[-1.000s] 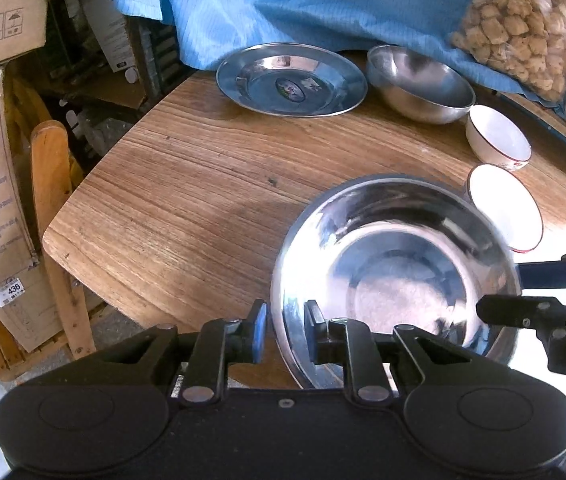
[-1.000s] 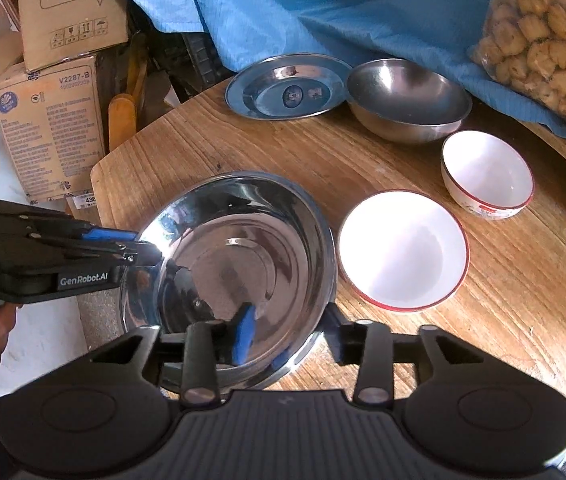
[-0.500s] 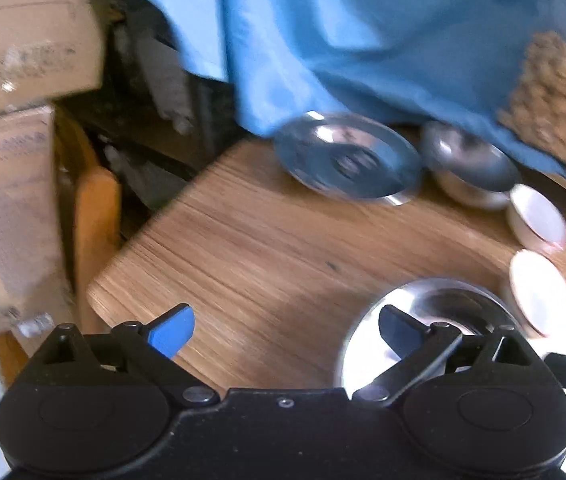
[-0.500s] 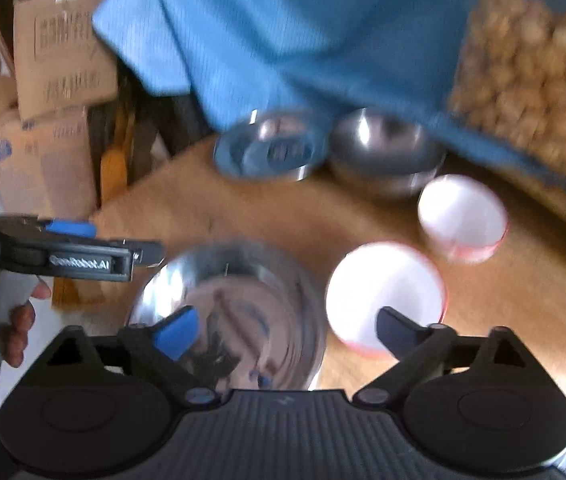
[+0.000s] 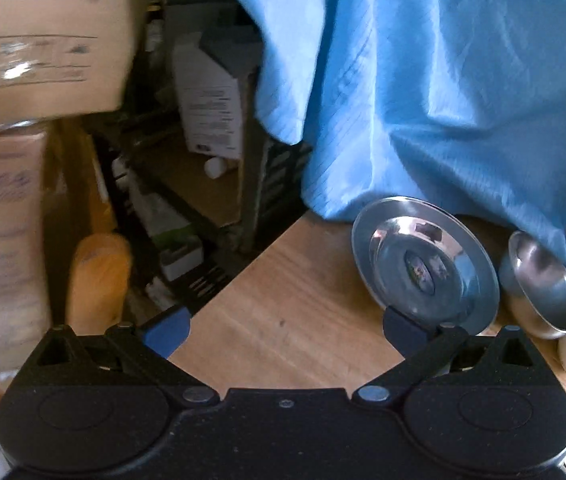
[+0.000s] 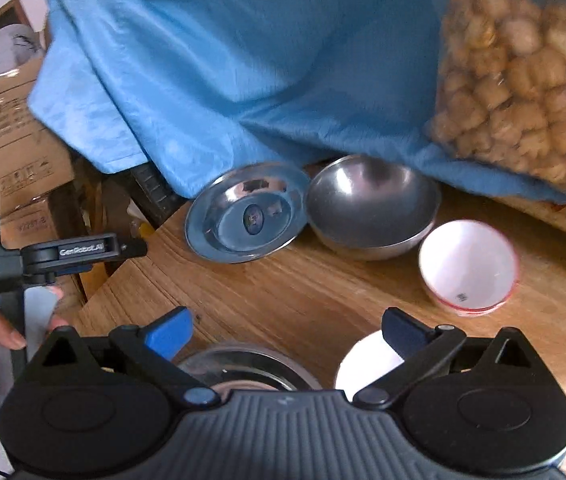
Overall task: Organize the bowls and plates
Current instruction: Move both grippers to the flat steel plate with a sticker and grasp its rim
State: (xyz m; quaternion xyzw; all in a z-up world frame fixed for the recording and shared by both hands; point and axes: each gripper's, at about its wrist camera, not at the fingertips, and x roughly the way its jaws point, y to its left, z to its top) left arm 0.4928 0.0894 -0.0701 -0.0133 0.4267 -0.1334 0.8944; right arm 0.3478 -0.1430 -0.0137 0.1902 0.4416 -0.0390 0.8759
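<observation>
A steel plate (image 6: 247, 216) and a steel bowl (image 6: 371, 206) sit side by side at the back of the wooden table (image 6: 303, 296); both also show in the left wrist view, plate (image 5: 423, 264) and bowl (image 5: 541, 292). A white red-rimmed bowl (image 6: 468, 266) stands right of them. A large steel bowl (image 6: 249, 364) and a white plate (image 6: 365, 364) lie just below my right gripper (image 6: 285, 330), which is open and empty. My left gripper (image 5: 283, 328) is open and empty above the table's left edge; it shows in the right wrist view (image 6: 127, 248).
A blue cloth (image 6: 283, 60) hangs over the table's back. A bag of snacks (image 6: 523, 92) lies on it at right. Cardboard boxes (image 5: 23, 60) and a wooden chair back (image 5: 99, 276) stand off the table's left edge.
Both grippers let go of the large steel bowl, opened wide and lifted up and back. The bowl stays on the table near the front.
</observation>
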